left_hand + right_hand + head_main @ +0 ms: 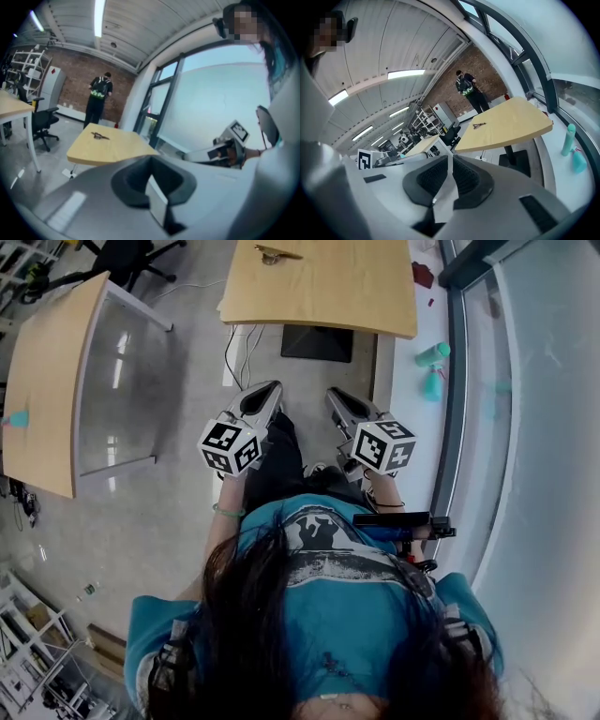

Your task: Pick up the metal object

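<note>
- Grippers of grey plastic, one in each hand, are held out side by side in front of the person's chest. Both point forward and slightly down, well short of the table.
- Left gripper (270,388): its own view shows the jaws brought together with nothing between them. The black-and-white marker cube (230,446) sits at its rear.
- Right gripper (336,396): its jaws are pressed together along a thin seam, with the ribbed dark pads (433,177) meeting. It grips nothing and touches nothing.
- Small dark metal object (274,254) lies flat on the light wooden table (319,292), near the table's far edge. It is well apart from both grippers. Both gripper views show it lying alone on the tabletop (100,136) (479,125).
- Two teal bottles (432,355) stand on the white ledge by the window, to the right of the table.
- A person with a dark backpack (99,101) stands beyond the table by the red brick wall, facing away.
</note>
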Available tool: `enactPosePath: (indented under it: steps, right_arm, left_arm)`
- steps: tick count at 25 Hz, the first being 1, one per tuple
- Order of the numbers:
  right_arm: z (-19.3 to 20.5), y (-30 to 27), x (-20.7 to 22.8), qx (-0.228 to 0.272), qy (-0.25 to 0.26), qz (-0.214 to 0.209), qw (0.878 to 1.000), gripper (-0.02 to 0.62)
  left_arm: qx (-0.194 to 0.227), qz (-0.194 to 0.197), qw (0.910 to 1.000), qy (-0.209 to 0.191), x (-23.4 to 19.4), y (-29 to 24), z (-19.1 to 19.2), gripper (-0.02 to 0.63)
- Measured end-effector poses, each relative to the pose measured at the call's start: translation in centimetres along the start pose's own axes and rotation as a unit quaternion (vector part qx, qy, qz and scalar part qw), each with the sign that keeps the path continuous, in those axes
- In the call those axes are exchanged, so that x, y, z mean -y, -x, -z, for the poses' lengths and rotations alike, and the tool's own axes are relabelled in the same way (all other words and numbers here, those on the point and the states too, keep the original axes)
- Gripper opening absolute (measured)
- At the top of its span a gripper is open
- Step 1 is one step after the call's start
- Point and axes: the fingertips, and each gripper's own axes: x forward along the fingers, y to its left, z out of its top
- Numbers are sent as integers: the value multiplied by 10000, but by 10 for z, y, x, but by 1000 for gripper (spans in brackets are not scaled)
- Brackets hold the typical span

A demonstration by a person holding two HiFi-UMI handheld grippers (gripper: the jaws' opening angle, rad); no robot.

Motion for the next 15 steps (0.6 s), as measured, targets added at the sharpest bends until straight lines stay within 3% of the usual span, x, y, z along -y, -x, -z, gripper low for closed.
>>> enactPosePath:
  steps: [15]
  right_arm:
    - [-101, -184, -2, -103, 64, 192, 9997, 41]
  left_arm:
    - [4, 387, 9992, -126, -173, -74, -96, 0]
